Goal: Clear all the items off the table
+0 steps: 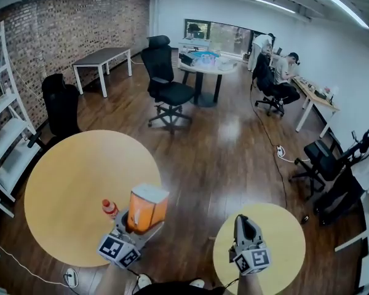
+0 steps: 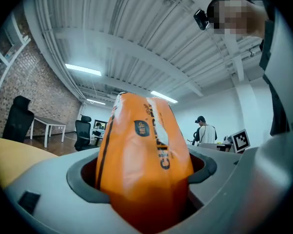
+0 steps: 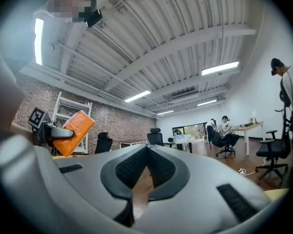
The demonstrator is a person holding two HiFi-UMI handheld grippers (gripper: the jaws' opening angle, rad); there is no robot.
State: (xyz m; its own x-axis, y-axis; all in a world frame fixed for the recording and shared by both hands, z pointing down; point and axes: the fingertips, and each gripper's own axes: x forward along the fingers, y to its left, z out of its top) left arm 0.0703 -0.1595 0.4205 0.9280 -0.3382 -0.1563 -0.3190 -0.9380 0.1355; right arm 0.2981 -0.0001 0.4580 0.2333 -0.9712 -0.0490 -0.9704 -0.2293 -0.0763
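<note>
My left gripper [image 1: 142, 219] is shut on an orange snack packet [image 1: 147, 208], held upright above the near right edge of the big round wooden table [image 1: 67, 183]. In the left gripper view the orange packet [image 2: 145, 155] fills the space between the jaws of the left gripper [image 2: 144, 179]. A small red-and-white bottle [image 1: 109, 208] stands on the table just left of that gripper. My right gripper [image 1: 245, 224] hovers over a small round table [image 1: 283, 232], jaws shut and empty. In the right gripper view the right gripper [image 3: 146, 149] shows its pads meeting, with the orange packet [image 3: 74, 130] at the left.
Black office chairs [image 1: 166, 82] [image 1: 61, 106] stand beyond the big table, another chair [image 1: 323, 161] at the right. A white shelf [image 1: 3, 134] lines the left wall. Farther back are a round table with items [image 1: 206, 63] and seated people at a desk [image 1: 283, 75]. A cable and power strip [image 1: 280, 151] lie on the floor.
</note>
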